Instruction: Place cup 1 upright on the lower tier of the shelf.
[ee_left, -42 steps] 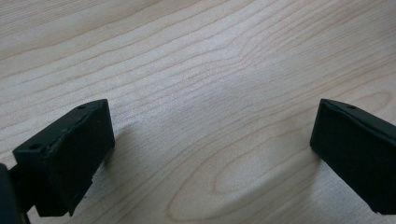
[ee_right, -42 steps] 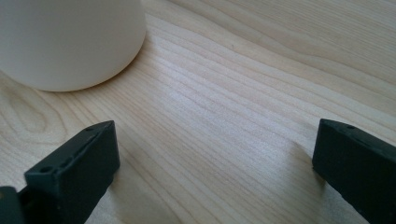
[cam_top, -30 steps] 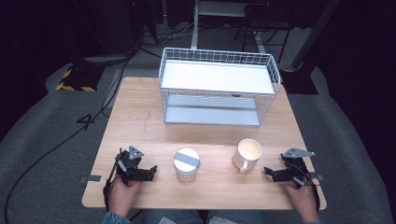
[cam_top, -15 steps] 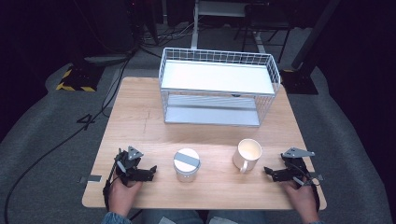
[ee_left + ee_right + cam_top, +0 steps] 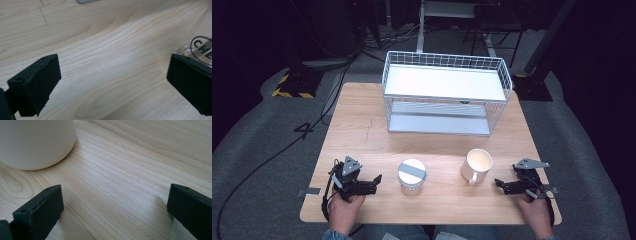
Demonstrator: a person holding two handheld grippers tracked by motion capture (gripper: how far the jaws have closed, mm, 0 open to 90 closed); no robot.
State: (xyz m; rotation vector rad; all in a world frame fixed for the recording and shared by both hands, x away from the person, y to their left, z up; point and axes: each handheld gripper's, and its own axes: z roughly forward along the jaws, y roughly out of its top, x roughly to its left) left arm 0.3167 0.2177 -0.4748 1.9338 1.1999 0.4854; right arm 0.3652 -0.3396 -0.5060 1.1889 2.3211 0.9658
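Left gripper (image 5: 371, 181): jaws standing wide apart, nothing between them but bare wood in the left gripper view. It is resting low at the near-left corner of the wooden table (image 5: 362, 125), pointing toward the lidded white jar (image 5: 411, 176) just beside it; a slice of the jar's printed label (image 5: 201, 47) is showing past the far jaw. The jar is standing upright, near the front edge, with a grey strip across its lid.

Right gripper (image 5: 501, 185): jaws likewise spread wide and empty. It is sitting at the near-right corner, aimed at the cream mug (image 5: 477, 165), whose rounded base (image 5: 37, 142) is looming just ahead and off to one side. The mug is upright, handle toward the person.

Judgement: each gripper is being held open beside its nearest vessel, ready to close in. The white wire shelf rack (image 5: 445, 92) at the table's far side is the likely destination.
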